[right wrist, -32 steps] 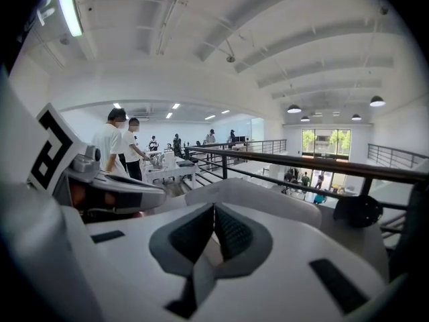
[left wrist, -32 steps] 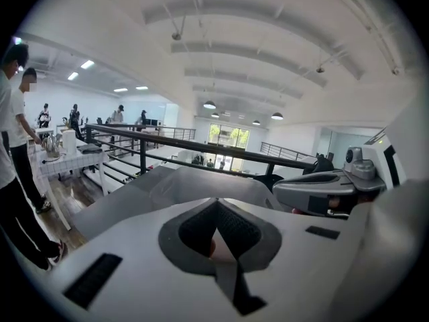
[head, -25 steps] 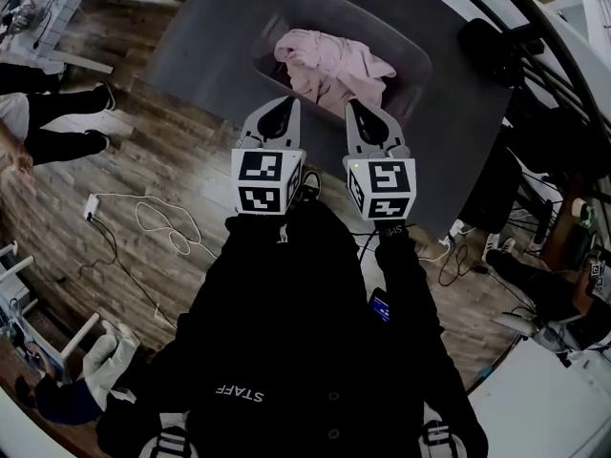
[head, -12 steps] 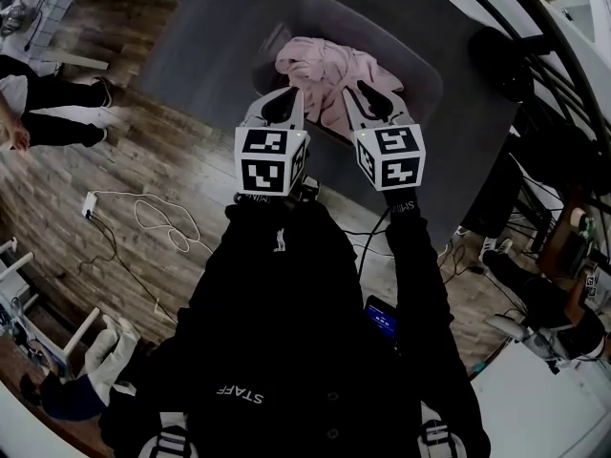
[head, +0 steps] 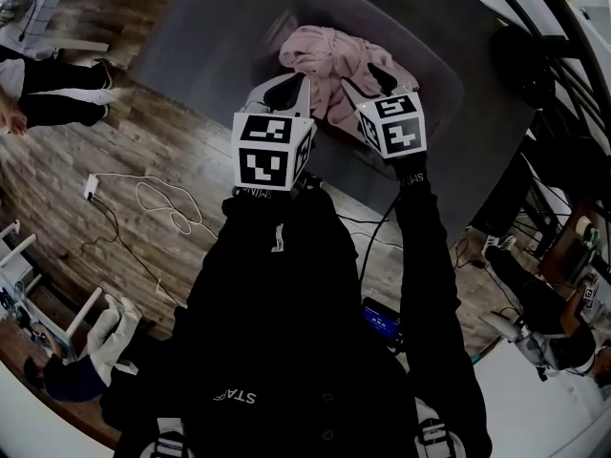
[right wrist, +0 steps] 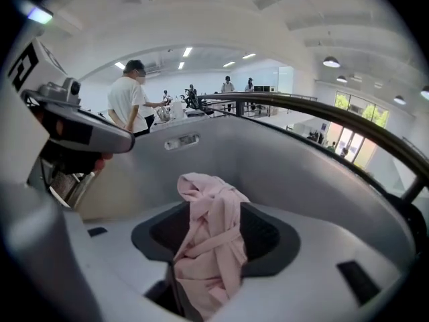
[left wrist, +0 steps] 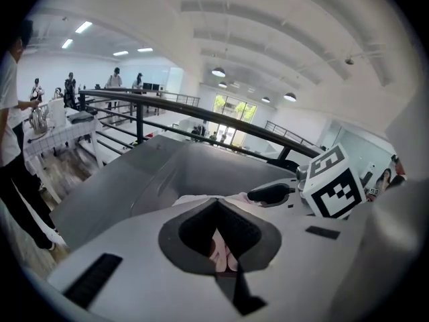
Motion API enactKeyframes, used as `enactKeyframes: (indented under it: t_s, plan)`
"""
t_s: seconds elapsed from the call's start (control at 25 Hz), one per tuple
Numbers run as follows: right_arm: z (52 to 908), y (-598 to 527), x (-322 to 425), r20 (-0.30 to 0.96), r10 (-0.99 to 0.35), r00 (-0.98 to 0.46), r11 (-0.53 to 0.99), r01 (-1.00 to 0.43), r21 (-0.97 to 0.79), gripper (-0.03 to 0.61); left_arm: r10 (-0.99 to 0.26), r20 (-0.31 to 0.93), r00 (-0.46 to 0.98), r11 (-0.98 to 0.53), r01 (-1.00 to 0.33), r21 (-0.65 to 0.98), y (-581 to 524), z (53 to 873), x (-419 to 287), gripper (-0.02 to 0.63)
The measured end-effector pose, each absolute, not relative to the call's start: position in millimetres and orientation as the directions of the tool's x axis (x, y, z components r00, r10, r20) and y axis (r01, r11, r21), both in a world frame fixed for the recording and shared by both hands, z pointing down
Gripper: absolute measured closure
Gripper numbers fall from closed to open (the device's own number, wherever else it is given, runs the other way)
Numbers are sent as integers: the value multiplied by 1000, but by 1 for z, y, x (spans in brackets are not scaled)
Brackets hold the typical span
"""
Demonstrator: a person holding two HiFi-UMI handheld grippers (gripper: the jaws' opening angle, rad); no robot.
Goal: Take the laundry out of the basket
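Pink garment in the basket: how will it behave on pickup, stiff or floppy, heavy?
Likely floppy: the pink garment lies crumpled in soft folds, so it should drape from any pinch point. Probably light for its bulk; the fabric looks thin. Loose ends may drag over the basket rim as it lifts.

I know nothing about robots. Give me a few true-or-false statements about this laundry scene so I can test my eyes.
1. The laundry in the basket is pink. True.
2. The basket stands directly on the wooden floor. False: it stands on a dark grey mat.
3. The right gripper is clamped shut with nothing between its jaws. False: its jaws stand apart, having just been opening, and pink laundry lies between them.
4. A white cable lies on the wooden floor. True.
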State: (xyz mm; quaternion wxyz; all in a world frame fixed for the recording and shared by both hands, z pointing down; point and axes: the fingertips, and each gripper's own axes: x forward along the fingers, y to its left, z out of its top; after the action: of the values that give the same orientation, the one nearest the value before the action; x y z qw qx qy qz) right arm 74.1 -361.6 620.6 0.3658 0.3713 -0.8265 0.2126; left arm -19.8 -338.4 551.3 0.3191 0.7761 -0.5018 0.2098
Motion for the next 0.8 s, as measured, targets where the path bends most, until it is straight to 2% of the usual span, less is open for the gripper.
enactKeyframes:
  t_s: [0.36,0.8]
  plan:
    - [658,-375,73,810,-380,-446,649,-753,-111,297,-598,688,412,-295,-911,288,-358,549,-14,616]
    - [723,-388,73,918,-207,-337,718,-690,-91,168,-594,692,410,-277,-912,302,-376,546,-16,615]
